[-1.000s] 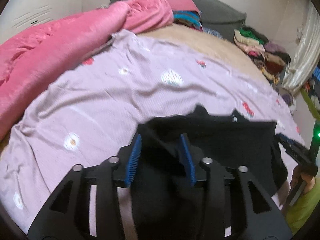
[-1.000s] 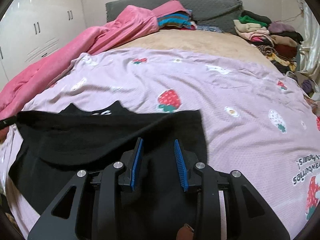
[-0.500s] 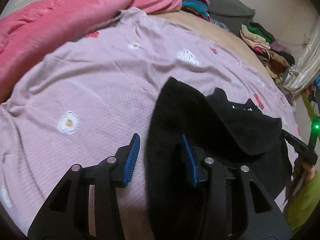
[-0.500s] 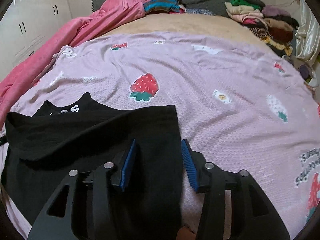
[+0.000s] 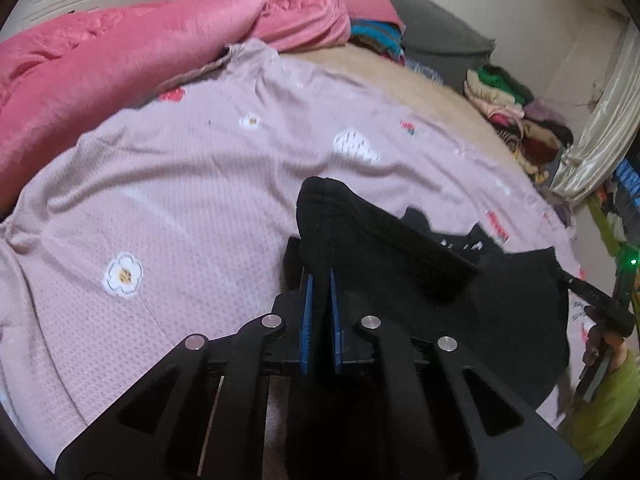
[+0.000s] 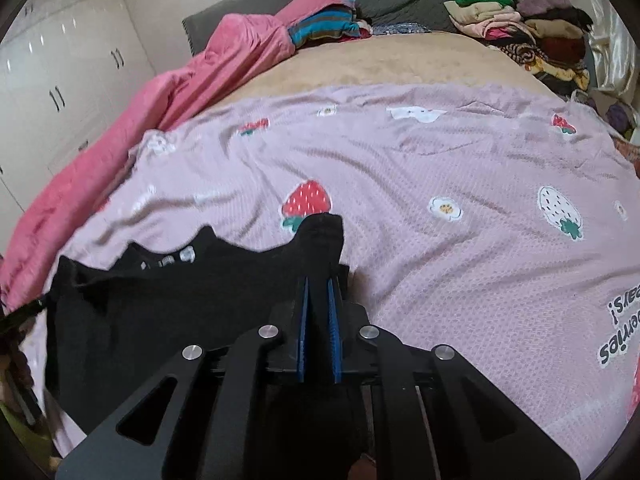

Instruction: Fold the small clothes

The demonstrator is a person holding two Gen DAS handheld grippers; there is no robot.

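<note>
Pinching a raised fold of the black garment (image 5: pixel 400 264), the left gripper (image 5: pixel 319 280) has its blue pads (image 5: pixel 307 312) drawn close with only the cloth between them; the fold stands up at about 12 o'clock from the tips; the rest of the garment trails toward 3 o'clock across the lilac bedspread (image 5: pixel 180 184), where white lettering shows near its neckline; at the 3 o'clock edge of the left view the right gripper (image 6: pixel 319 284) appears only in part and blurred, apparently gripping the far side of the same garment; in the right view that gripper's pads (image 6: pixel 304 328) are likewise narrowed onto a bunched black edge that rises at 12 o'clock, just below a printed strawberry (image 6: pixel 306 200); the garment (image 6: pixel 180 300) spreads from there toward 9 o'clock, lying on the bedspread (image 6: pixel 460 248); a pink blanket (image 5: pixel 100 64) is heaped along the 10 o'clock side of the bed; a stack of folded clothes (image 6: pixel 528 28) sits at 1 o'clock, well apart from the garment; white cupboard doors (image 6: pixel 60 80) fill the 10 o'clock corner of the right view
</note>
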